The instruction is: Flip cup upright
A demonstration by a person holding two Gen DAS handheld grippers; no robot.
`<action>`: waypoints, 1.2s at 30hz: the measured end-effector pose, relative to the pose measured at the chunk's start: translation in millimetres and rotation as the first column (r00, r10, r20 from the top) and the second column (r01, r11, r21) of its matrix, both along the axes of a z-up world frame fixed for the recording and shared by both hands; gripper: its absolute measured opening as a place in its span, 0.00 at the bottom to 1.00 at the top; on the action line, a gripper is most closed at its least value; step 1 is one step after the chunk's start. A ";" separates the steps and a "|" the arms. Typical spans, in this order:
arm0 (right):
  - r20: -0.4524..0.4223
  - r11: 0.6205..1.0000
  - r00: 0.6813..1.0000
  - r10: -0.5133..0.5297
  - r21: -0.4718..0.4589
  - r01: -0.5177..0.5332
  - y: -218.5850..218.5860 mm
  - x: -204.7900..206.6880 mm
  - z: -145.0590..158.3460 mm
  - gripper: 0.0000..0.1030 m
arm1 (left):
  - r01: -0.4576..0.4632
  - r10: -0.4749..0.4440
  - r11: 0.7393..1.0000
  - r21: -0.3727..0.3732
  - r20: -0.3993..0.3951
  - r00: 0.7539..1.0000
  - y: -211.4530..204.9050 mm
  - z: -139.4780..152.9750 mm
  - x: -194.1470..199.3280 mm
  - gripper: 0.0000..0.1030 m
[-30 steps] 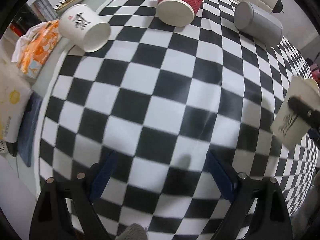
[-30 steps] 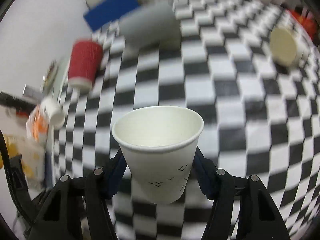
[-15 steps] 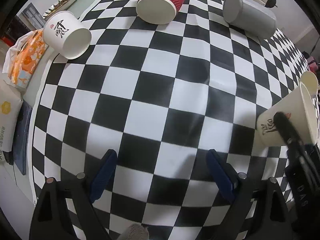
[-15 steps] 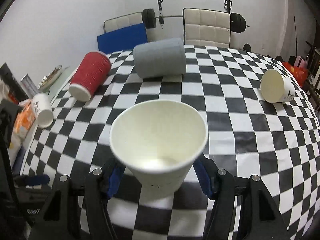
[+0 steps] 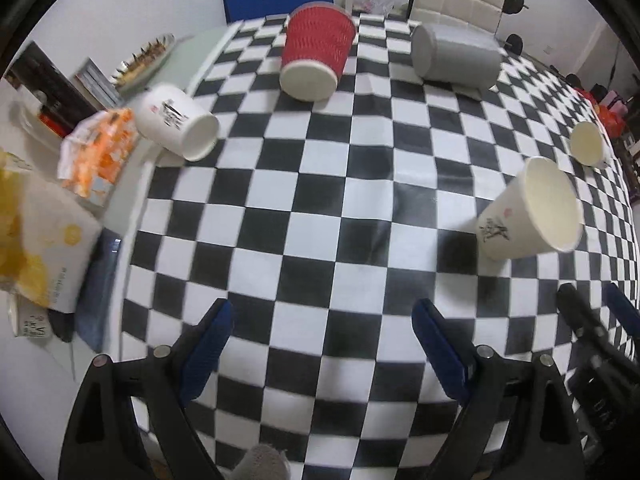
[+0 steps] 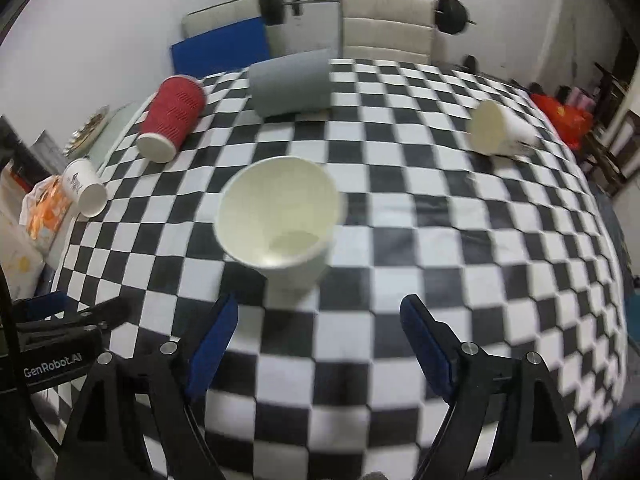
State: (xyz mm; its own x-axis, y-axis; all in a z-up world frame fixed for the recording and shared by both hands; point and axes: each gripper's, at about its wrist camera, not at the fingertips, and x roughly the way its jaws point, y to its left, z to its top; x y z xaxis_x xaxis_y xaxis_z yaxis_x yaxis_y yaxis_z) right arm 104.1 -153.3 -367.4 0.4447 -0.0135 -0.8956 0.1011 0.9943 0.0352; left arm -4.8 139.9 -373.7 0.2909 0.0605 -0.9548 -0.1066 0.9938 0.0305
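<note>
The white paper cup (image 6: 280, 220) stands mouth-up on the checkered tabletop (image 6: 460, 260) just ahead of my right tool (image 6: 320, 320), whose blue fingers are spread and clear of it; its base is blurred. My left tool (image 5: 320, 332) is spread too, holding nothing, and its edge-on view cuts off the right tool's tips.

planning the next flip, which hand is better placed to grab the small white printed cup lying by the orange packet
Left, probably. The small white printed paper cup lies on its side at the table's left edge, much nearer the open left gripper. The right gripper, also open, faces the upright white paper cup mid-table.
</note>
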 end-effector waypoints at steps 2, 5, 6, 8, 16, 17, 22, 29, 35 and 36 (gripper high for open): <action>-0.018 0.999 0.999 -0.039 -0.015 0.039 -8.9 -9.9 15.5 0.83 | 0.004 -0.004 1.000 0.002 0.021 1.000 -2.0 16.2 -8.6 0.93; -0.026 0.998 0.998 -0.063 -0.031 0.062 -17.8 -21.7 39.8 0.83 | 0.012 -0.012 1.000 0.007 0.056 0.998 -12.7 41.0 -18.9 0.96; -0.027 0.997 0.997 -0.069 -0.039 0.068 -20.3 -25.7 49.1 0.83 | 0.011 -0.011 1.000 0.007 0.065 0.998 -15.2 48.1 -20.6 0.96; -0.031 0.997 0.997 -0.068 -0.039 0.066 -25.0 -32.9 66.4 0.83 | 0.008 -0.008 1.000 -0.001 0.103 0.995 -19.2 68.6 -29.5 0.96; -0.004 0.997 0.998 -0.060 -0.056 0.060 -39.1 -65.0 147.4 0.83 | 0.025 -0.021 1.000 -0.014 0.208 0.978 -25.5 143.0 -54.7 0.97; 0.006 0.997 0.998 -0.059 -0.057 0.059 -40.2 -70.1 159.2 0.83 | 0.028 -0.024 0.999 -0.016 0.223 0.974 -25.9 153.2 -58.6 0.97; 0.044 0.997 0.997 -0.057 -0.053 0.059 -43.8 -92.8 211.3 0.83 | 0.031 -0.025 0.999 -0.019 0.279 0.960 -25.5 197.5 -75.3 0.97; 0.091 0.998 0.995 -0.047 -0.048 0.051 -44.0 -116.1 270.5 0.83 | 0.038 -0.033 0.999 -0.009 0.348 0.937 -30.5 249.7 -93.6 0.97; 0.119 0.998 0.993 -0.026 -0.058 0.033 -40.6 -127.4 312.5 0.83 | 0.042 -0.031 0.999 -0.022 0.368 0.929 -35.0 278.6 -102.2 0.97; 0.120 0.998 0.992 -0.026 -0.060 0.034 -40.4 -127.8 316.4 0.83 | 0.040 -0.031 0.999 -0.017 0.365 0.931 -35.5 281.1 -102.7 0.97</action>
State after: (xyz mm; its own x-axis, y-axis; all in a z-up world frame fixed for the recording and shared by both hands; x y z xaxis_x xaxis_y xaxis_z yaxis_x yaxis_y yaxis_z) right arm -23.8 -193.7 -51.1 0.5465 -0.0819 -0.8335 0.1296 0.9915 -0.0124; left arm -107.4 104.3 -92.6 0.6207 0.0220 -0.7838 -0.0701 0.9972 -0.0275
